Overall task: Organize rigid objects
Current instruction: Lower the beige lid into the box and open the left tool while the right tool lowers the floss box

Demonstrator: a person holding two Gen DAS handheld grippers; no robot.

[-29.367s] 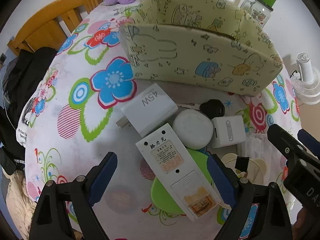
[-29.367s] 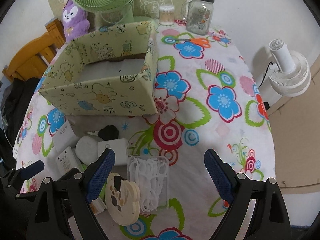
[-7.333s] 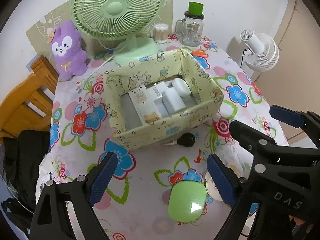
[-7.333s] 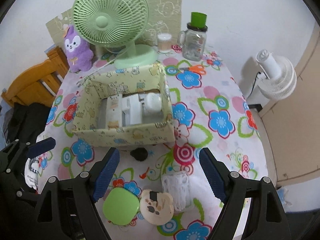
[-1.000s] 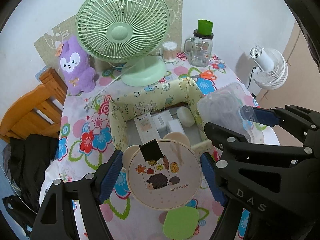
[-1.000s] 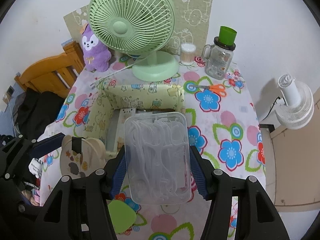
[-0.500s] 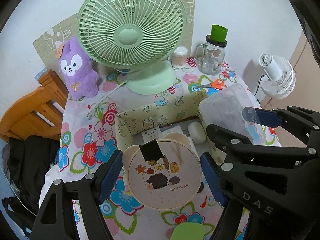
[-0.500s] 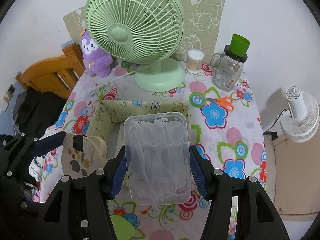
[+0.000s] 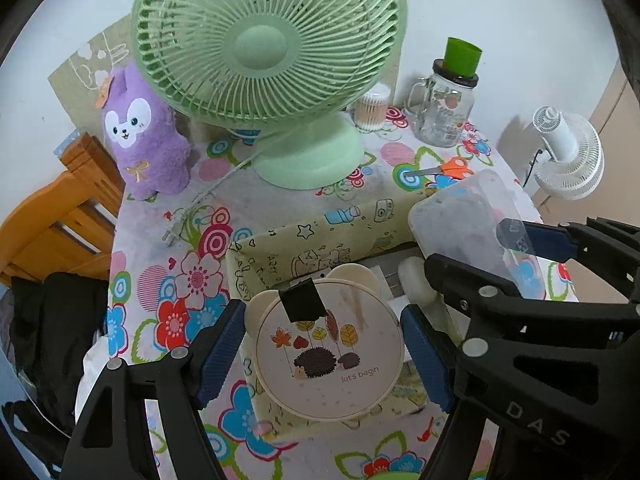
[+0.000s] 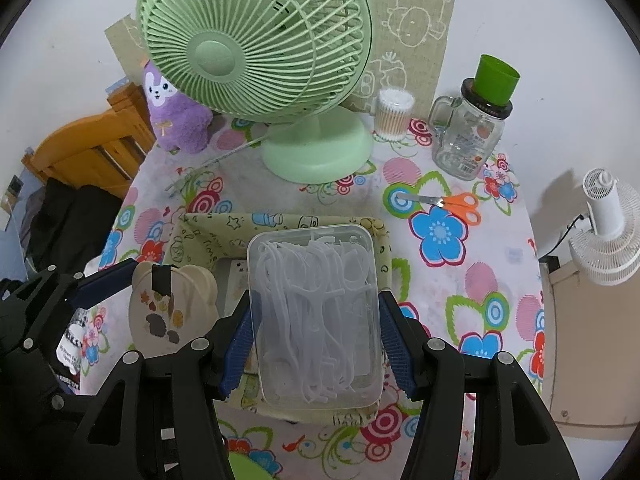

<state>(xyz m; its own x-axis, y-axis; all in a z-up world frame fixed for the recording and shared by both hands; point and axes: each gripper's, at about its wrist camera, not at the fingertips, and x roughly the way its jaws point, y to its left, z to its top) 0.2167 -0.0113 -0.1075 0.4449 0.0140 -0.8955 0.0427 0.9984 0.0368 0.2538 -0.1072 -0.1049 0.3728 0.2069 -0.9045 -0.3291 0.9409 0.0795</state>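
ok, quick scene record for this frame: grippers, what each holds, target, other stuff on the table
left gripper: shut on round case
right gripper: shut on floss box
position: both held above the bin
bin contents: white items partly visible, mostly hidden
table: green fan, jar, scissors, swabs, plush

The round case (image 9: pixel 328 354) looks like smooth matt cream plastic with a printed lid and a strip of black tape, while the clear box (image 10: pixel 316 316) is glossy see-through plastic full of white plastic picks. The storage bin (image 9: pixel 320 236) seems printed matt card or fabric, sitting on a glossy flowered tablecloth (image 10: pixel 460 280). Behind stand a smooth green plastic fan (image 9: pixel 268 48), a fuzzy purple plush (image 9: pixel 146 136), a shiny glass jar (image 10: pixel 468 140) and a varnished wooden chair (image 9: pixel 56 220).
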